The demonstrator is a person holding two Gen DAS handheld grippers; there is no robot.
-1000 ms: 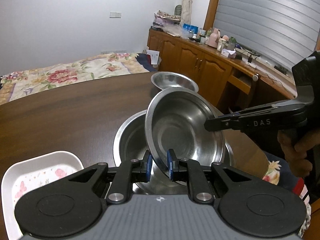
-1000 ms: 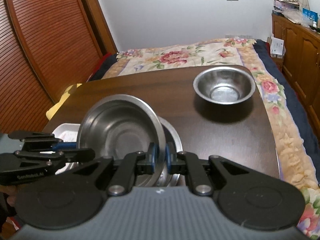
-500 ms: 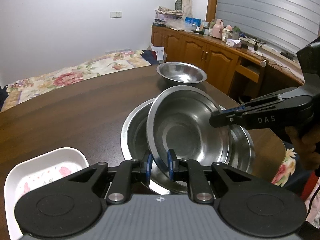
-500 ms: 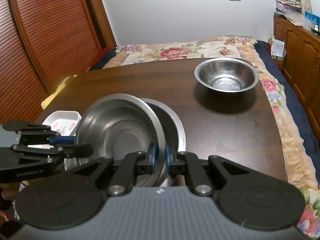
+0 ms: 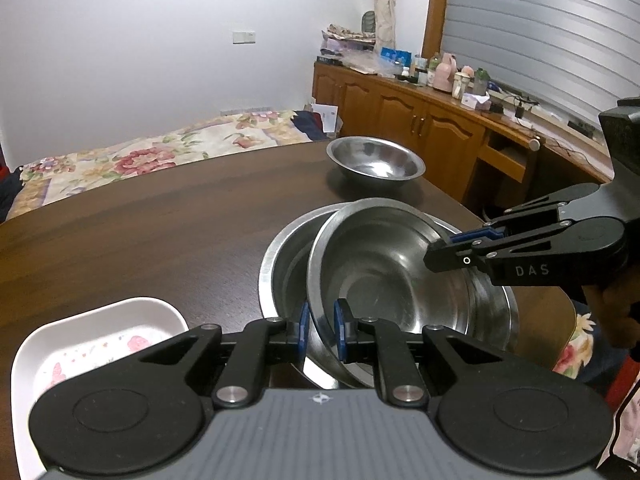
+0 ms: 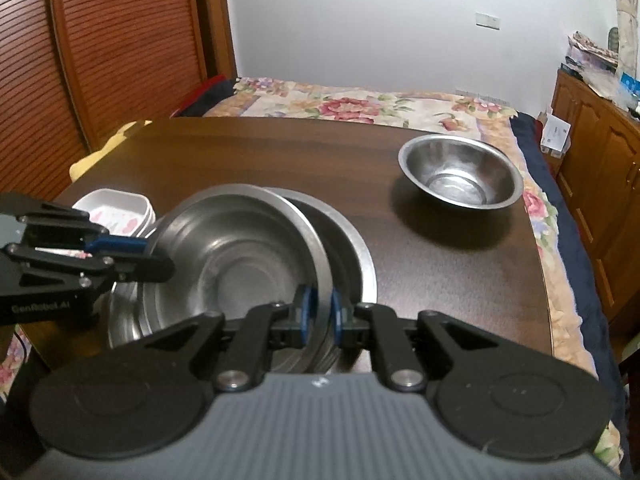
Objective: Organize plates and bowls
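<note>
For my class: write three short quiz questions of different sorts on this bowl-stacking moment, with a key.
1. True or false: both grippers grip the same steel bowl.
2. How many steel bowls are in view? A two, B three, C four.
3. Fill in: the white dish lies on the ___ gripper's side of the bowls.

Key
1. True: left gripper and right gripper each pinch the rim of the tilted bowl.
2. B: the tilted bowl, the lower bowl under it, and the far bowl standing apart.
3. Left: the white dish sits beside that gripper.
</note>
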